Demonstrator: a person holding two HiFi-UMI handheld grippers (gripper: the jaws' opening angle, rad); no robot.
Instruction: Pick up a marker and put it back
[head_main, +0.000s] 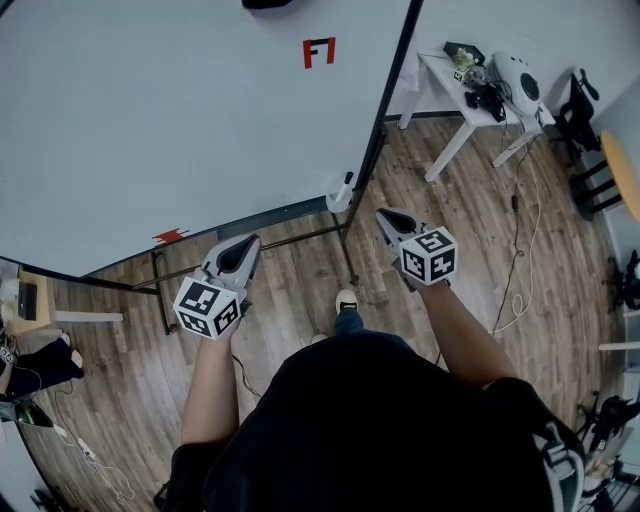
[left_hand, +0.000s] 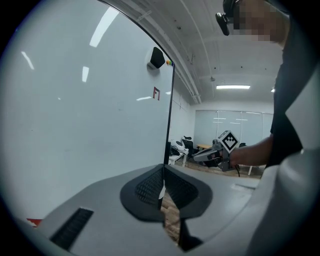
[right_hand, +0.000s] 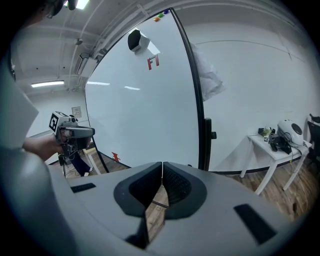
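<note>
The left gripper (head_main: 240, 252) and right gripper (head_main: 393, 222) are held closed, empty. A marker (head_main: 348, 181) is seen at the whiteboard's (head_main: 150, 120) lower right corner.

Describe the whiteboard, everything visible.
The whiteboard is large, white and glossy, with a dark frame, standing on dark metal legs on the wood floor. Its face carries a red mark near the top and a red patch at the lower edge. A white cup holding a dark marker sits at its lower right corner.
</note>
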